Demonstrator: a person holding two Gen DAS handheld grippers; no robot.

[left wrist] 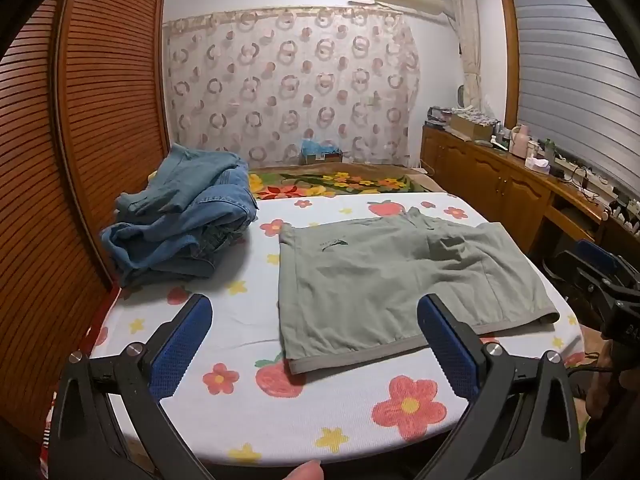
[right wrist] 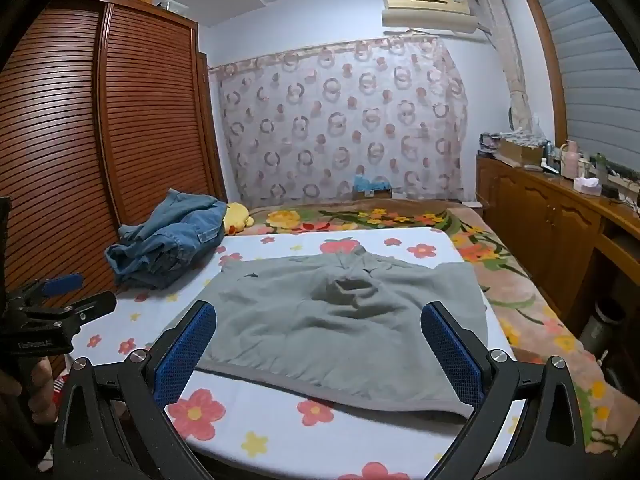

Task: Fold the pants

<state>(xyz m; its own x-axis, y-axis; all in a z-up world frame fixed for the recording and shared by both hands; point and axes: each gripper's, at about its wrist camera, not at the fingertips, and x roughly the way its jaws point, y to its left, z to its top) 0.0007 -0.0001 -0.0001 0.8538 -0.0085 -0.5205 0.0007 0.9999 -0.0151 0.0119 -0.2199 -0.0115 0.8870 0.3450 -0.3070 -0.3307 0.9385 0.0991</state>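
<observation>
Grey-green pants [left wrist: 384, 276]: one; denim heap [left wrist: 188, 220]: one; two tongs agape.

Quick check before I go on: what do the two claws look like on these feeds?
Both match: the left claw and right claw have black angular arms with silver pivot bolts and blue mesh-textured pads. Seen side-on, the left claw's black body bears small white lettering, too small to read. A dark cable runs near the right claw's handle.

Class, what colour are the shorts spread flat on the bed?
Grey-green shorts, seen best in the left wrist view.
</observation>
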